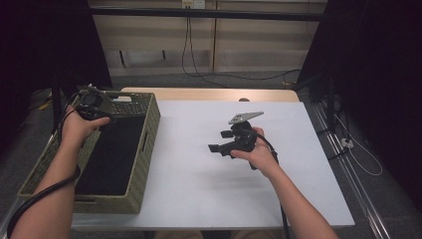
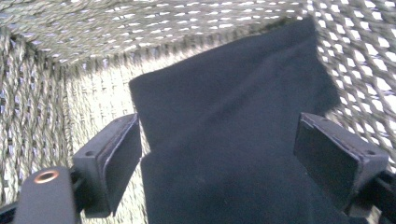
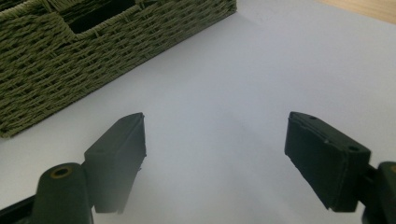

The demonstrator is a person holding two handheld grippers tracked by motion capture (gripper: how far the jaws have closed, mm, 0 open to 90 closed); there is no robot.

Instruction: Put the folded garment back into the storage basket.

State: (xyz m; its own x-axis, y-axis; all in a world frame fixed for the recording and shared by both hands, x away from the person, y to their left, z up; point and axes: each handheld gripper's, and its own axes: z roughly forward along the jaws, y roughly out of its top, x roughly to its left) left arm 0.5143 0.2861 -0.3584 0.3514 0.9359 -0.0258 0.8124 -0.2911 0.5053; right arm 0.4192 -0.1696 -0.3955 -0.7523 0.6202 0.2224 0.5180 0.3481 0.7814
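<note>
Your left gripper (image 2: 219,158) points down into the woven basket (image 1: 149,124) at the table's left edge, jaws wide and empty above the black cloth (image 2: 233,121) lining its floor; your right gripper (image 3: 219,163), also spread and empty, hovers level mid-table over the white surface (image 3: 261,70), aimed toward the basket.

No readable text anywhere here, honestly. The woven basket (image 1: 144,144) carries no tag or label, the black cloth (image 2: 233,140) inside it is plain, and the white table sheet (image 1: 199,184) beside the basket is blank. There's a small pale patch on the basket's far wall, too small and blurry to tell if anything's printed there. The jaws' pads bear no markings either.
</note>
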